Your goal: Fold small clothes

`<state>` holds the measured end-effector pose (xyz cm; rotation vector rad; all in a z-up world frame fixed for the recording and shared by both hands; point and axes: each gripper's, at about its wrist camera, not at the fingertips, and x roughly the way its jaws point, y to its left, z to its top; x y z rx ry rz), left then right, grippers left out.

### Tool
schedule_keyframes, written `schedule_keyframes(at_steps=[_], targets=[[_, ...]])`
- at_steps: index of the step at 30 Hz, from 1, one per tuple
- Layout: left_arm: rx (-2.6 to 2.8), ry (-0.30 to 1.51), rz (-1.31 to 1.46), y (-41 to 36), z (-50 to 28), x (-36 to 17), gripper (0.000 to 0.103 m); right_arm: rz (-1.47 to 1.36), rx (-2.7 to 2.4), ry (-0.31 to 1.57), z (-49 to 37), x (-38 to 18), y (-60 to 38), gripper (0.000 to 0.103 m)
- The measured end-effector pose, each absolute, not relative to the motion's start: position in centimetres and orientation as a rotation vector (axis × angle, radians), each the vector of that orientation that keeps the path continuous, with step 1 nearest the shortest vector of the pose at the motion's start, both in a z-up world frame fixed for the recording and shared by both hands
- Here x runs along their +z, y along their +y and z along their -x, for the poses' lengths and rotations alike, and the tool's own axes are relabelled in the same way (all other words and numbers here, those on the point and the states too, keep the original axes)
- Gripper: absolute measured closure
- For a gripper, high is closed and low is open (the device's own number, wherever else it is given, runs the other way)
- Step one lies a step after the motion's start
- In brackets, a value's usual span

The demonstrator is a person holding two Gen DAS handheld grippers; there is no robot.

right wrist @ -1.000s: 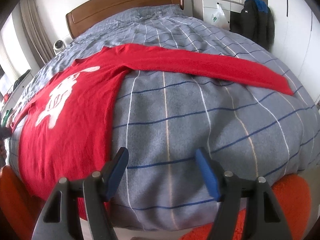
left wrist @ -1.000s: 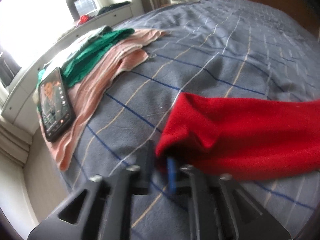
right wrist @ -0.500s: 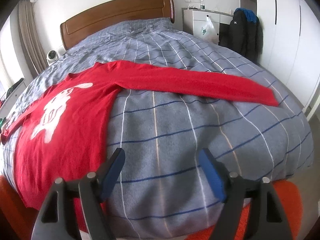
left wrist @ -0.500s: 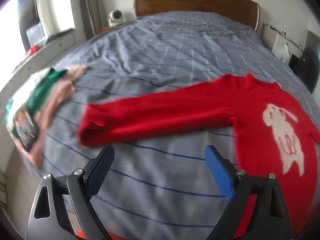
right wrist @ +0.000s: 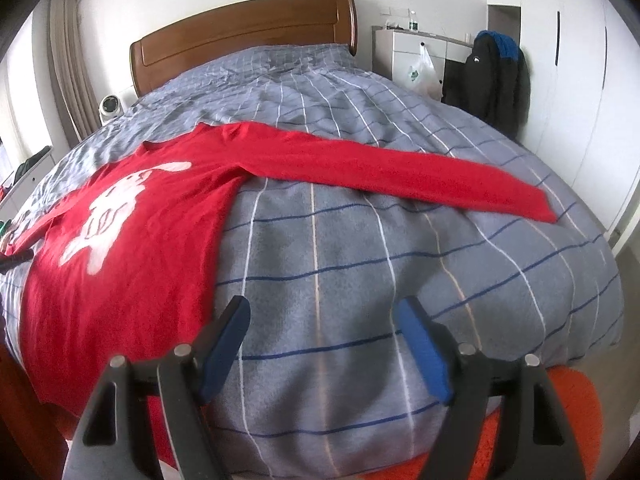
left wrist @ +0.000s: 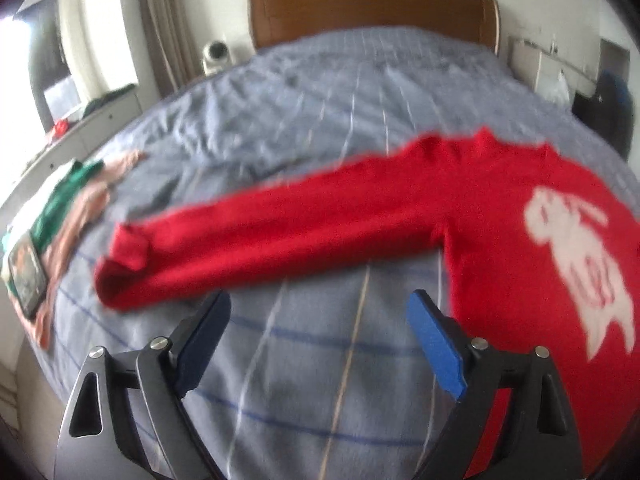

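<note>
A red sweater (left wrist: 500,208) with a white animal figure lies flat, front up, on the grey checked bed (left wrist: 320,112). Its left sleeve (left wrist: 280,232) stretches out to the left, and the cuff (left wrist: 124,264) is rumpled and partly turned over. My left gripper (left wrist: 319,298) hovers open just in front of that sleeve with nothing between its fingers. In the right wrist view the sweater (right wrist: 140,240) fills the left side and its right sleeve (right wrist: 400,172) lies straight out to the right. My right gripper (right wrist: 323,303) hangs open and empty over bare blanket near the sweater's hem.
Folded green and pink clothes (left wrist: 64,208) with a phone (left wrist: 26,276) on them sit at the bed's left edge. A wooden headboard (right wrist: 240,32) stands at the far end. A white cabinet (right wrist: 412,60) and a dark jacket (right wrist: 496,80) are at the right. Something orange (right wrist: 568,420) lies below the bed's near edge.
My left gripper let go of the red sleeve's cuff, opened wide, and drew back and swung right, so the whole sleeve and sweater front came into view. The right gripper hardly moved and opened slightly.
</note>
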<state>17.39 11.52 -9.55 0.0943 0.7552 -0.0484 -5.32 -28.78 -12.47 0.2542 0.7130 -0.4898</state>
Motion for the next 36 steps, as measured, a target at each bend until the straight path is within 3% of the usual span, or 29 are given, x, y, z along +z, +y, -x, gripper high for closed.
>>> schedule_keyframes(at_steps=[4,8,16,36], targets=[[-0.024,0.735,-0.038,12.6,-19.7,-9.3,0.000,-0.291,-0.501,0.710,5.6,-12.7,-29.6,0.027],[-0.048,0.929,-0.040,13.4,-23.4,-15.1,0.000,-0.319,-0.510,0.714,5.6,-13.0,-30.1,0.027],[-0.035,0.755,-0.084,13.2,-20.9,-15.3,0.000,-0.316,-0.503,0.732,5.3,-13.3,-30.1,0.027],[-0.029,0.743,-0.090,13.1,-20.6,-15.3,0.000,-0.347,-0.498,0.705,5.9,-13.0,-30.2,0.027]])
